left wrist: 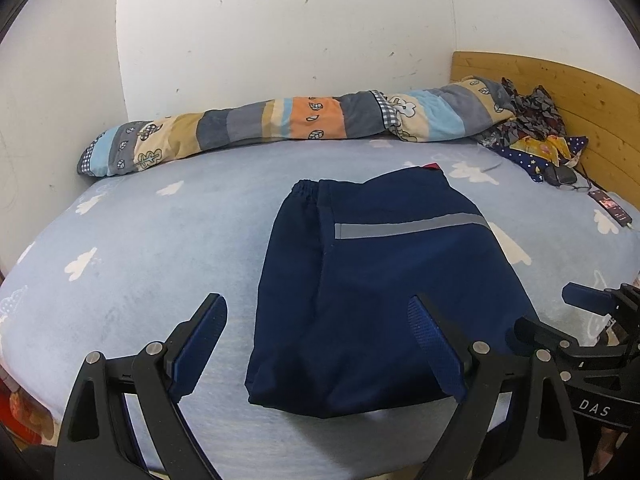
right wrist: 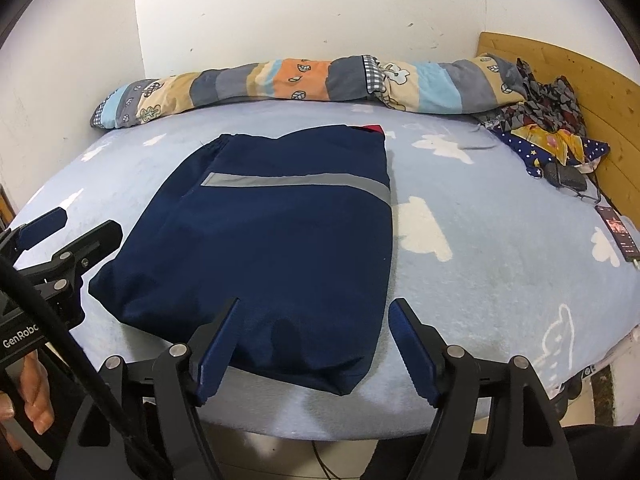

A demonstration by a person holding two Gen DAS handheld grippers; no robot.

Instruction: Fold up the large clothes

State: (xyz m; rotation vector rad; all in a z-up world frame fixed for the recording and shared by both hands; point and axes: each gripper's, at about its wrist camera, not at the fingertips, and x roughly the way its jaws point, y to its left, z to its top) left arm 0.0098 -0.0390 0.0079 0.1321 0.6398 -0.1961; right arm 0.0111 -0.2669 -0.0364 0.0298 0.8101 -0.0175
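A navy garment (left wrist: 376, 292) with a grey reflective stripe lies folded into a flat rectangle on the light blue bed; it also shows in the right wrist view (right wrist: 272, 248). A bit of red shows at its far edge. My left gripper (left wrist: 316, 312) is open and empty, held above the garment's near left part. My right gripper (right wrist: 316, 316) is open and empty, above the garment's near right corner. The right gripper shows at the right edge of the left wrist view (left wrist: 568, 312), and the left gripper at the left edge of the right wrist view (right wrist: 72, 224).
The bed sheet (right wrist: 500, 264) has white cloud prints. A rolled patchwork quilt (left wrist: 280, 128) lies along the white wall. Crumpled clothes (left wrist: 536, 128), glasses (left wrist: 572, 184) and a phone (left wrist: 610, 204) lie by the wooden headboard (left wrist: 580, 96) at the right.
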